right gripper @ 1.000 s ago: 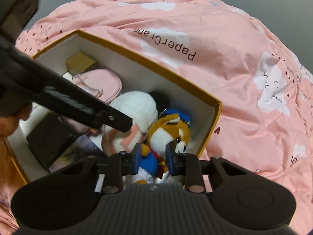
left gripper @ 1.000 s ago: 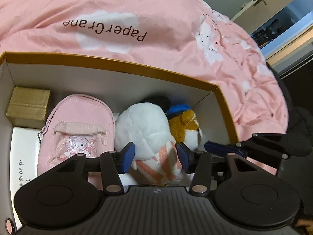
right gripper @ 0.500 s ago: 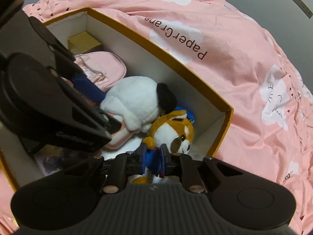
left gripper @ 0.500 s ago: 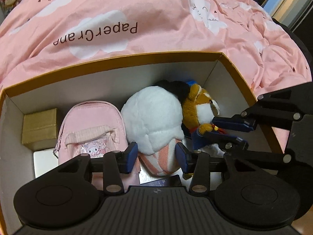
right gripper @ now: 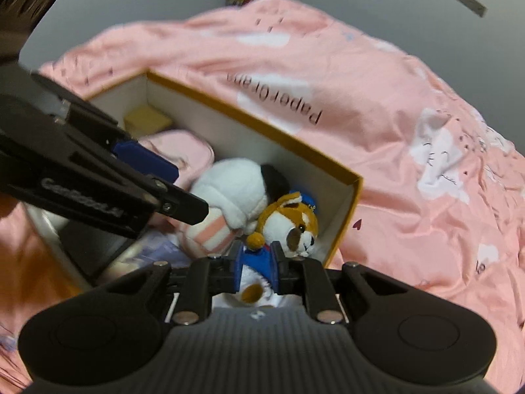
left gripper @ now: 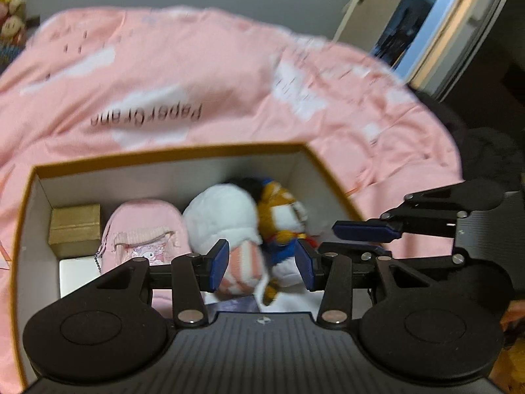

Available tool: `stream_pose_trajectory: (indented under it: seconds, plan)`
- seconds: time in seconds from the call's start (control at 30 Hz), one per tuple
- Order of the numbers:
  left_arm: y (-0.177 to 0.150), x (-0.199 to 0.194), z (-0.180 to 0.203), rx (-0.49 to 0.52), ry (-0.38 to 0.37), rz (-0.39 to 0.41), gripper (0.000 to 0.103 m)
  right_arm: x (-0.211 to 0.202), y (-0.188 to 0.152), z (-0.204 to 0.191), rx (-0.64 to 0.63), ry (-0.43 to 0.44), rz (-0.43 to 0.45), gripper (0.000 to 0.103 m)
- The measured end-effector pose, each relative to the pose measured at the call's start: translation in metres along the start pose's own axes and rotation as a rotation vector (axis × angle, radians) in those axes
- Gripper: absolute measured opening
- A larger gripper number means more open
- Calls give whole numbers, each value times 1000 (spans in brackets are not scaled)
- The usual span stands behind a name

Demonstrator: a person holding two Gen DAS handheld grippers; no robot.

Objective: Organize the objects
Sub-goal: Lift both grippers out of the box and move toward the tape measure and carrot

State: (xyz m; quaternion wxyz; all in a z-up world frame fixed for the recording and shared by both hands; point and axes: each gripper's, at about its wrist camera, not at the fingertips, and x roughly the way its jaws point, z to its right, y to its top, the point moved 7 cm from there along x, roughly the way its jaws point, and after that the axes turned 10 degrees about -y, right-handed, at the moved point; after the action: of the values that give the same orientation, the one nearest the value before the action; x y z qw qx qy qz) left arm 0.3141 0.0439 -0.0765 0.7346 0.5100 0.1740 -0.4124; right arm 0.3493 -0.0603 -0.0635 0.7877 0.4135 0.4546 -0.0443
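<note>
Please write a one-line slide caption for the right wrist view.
Right gripper shut on the dog plush in the open box, beside the white plush.

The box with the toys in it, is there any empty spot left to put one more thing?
Hardly. The yellow-rimmed cardboard box holds a gold cube box, pink mini backpack, white plush and orange dog plush side by side. Only a bare corner beside the dog's head shows.

Pink quilt [left gripper: 229,75] motion-blurred, dog plush [right gripper: 288,226] lower body hidden behind fingers [right gripper: 237,269]
</note>
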Motion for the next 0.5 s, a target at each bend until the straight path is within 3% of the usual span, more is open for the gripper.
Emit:
stream_pose_trajectory:
  seconds: [0.2, 0.33, 0.43, 0.5]
  plan:
    - [-22, -44, 46, 127, -34, 92, 52, -66, -21, -7, 124, 7, 131, 23]
    - [-51, -61, 72, 214, -22, 112, 52, -100, -47, -17, 180, -2, 174, 34]
    - [-76, -64, 83, 235, -22, 90, 51, -114, -72, -27, 186, -43, 156, 34]
    - [-93, -59, 87, 242, -26, 45, 49, -114, -92, -36, 214, -13, 91, 34]
